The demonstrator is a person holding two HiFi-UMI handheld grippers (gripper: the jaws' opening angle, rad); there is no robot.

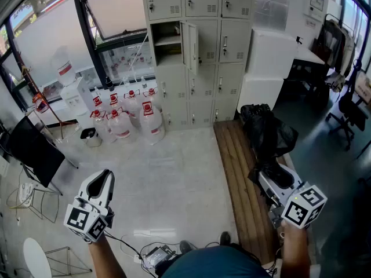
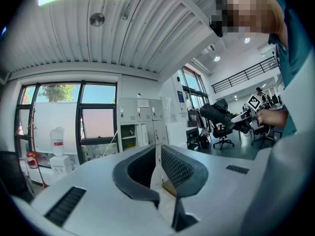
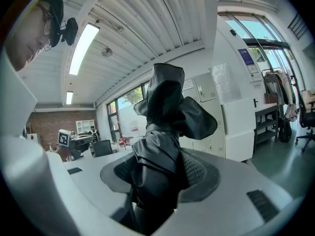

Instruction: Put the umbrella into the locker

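1. Head view: a grey locker bank [image 1: 200,68] fills the far wall. One compartment [image 1: 167,42] in its left column is open, with its door [image 1: 192,46] swung to the right and a shelf inside.
2. A large window [image 1: 52,33] adjoins the bank on the left, and a white cabinet [image 1: 269,68] adjoins it on the right. A wooden platform [image 1: 240,172] runs from the foot of the bank toward the person.
3. Red-labelled water bottles [image 1: 130,117] cluster on the floor at the left foot of the bank, below the open compartment. A water dispenser [image 1: 72,94] stands farther left, a black chair [image 1: 32,149] stands at the left edge, and an office chair [image 1: 348,114] stands at the right.
4. The umbrella [image 1: 269,138] is black and folded, with its cloth loose and crumpled. It is held above the wooden platform, well apart from the locker bank.
5. The right gripper [image 1: 271,178] has its jaws clamped on the lower part of the umbrella [image 3: 167,112], and cloth fills the gap between them.
6. The left gripper [image 1: 104,177] hangs low over the floor. Its jaws are drawn together to a narrow slit with nothing between them.
7. The left gripper view alone shows the umbrella [image 2: 221,113] from the side. The right gripper view alone shows a brick wall [image 3: 49,124] and ceiling lights [image 3: 83,43]. Only the head view shows the floor and the bottles.
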